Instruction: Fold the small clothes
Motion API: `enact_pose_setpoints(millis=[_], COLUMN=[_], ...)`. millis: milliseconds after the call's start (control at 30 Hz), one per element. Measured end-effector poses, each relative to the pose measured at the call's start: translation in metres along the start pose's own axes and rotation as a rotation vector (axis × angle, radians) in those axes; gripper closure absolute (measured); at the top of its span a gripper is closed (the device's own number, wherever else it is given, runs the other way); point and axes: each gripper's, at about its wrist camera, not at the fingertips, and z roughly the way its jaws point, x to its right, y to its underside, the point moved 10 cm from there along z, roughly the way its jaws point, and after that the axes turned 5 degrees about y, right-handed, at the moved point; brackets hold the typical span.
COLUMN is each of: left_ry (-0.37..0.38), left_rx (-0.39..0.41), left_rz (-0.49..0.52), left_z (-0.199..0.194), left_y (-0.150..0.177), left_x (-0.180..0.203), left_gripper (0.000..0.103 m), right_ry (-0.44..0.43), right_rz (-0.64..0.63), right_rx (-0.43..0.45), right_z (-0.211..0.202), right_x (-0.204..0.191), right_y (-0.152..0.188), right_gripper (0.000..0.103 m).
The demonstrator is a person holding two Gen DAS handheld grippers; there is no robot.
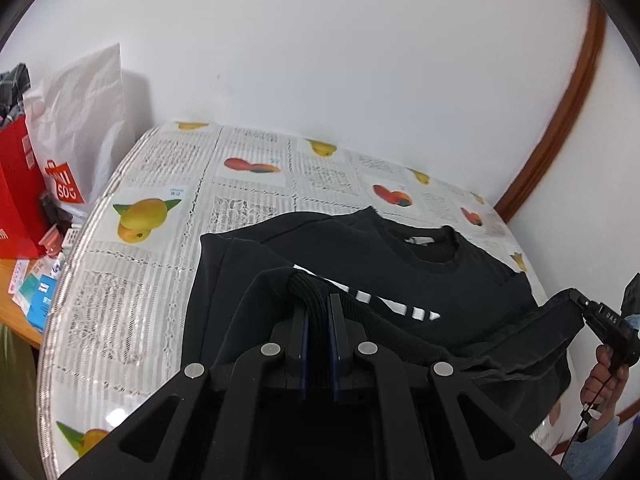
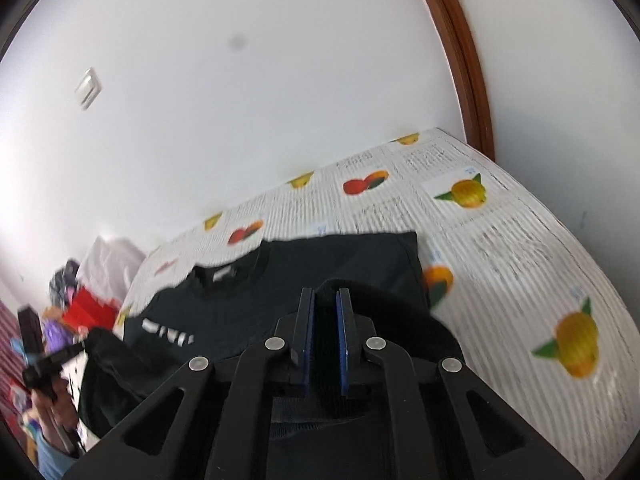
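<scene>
A black sweatshirt (image 1: 360,248) with white chest lettering lies on the fruit-print table cover (image 1: 160,200), collar toward the wall. My left gripper (image 1: 318,300) is shut on the sweatshirt's ribbed hem and holds it lifted over the chest. My right gripper (image 2: 325,296) is shut on the hem at the other side; it also shows in the left wrist view (image 1: 576,300) with cloth hanging from it. The sweatshirt also shows in the right wrist view (image 2: 320,264), blurred. The left gripper appears at the left of the right wrist view (image 2: 80,346).
A white shopping bag (image 1: 80,120) and a red bag (image 1: 16,192) stand left of the table, with small boxes (image 1: 40,296) on a wooden surface. A white wall runs behind, with a brown wooden door frame (image 1: 560,120) at the right.
</scene>
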Motion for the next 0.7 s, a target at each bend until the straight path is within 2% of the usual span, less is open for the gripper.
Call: enact_pose_setpoints(millis=[167,367,433,533,633,667,700], left_ry=[0.000,0.003,0.009,0.027,0.055,0.062,0.067], left_rx=[-0.031,-0.100,-0.124,-0.112,-0.068,-0.056,-0.044], left_rz=[-0.058,-0.088,-0.087,-0.072,-0.051,-0.046,-0.042], left_z=[0.021,0.044,0.046,0.042,0.028,0.023,0.019], left_y=[-0.005,-0.002,-0.001,-0.005,-0.012,-0.013,-0.015], left_x=[-0.015,-0.023,-0.023,-0.019,-0.013,-0.012,-0.011], left_gripper=[0.095,0.094,0.092,0.082,0.065,0.055,0.052], right_ry=[-0.021,0.071,0.086,0.084,0.132,0.137,0.135], right_rz=[0.083,0.128,0.157,0.167,0.087,0.059,0.024], right_rx=[0.002,-0.082,-0.118,-0.127,-0.064,-0.050,-0.038], right_z=[0.037,0.094,0.105,0.102,0.078,0.071,0.061], right_x=[0.001,0.020,0.027,0.030,0.022,0.019,0.013], right_y=[-0.021,-0.014,-0.008,-0.008,-0.018,-0.020,-0.021], right_gripper=[0.094,0.093,0.088,0.086,0.086,0.085,0.084])
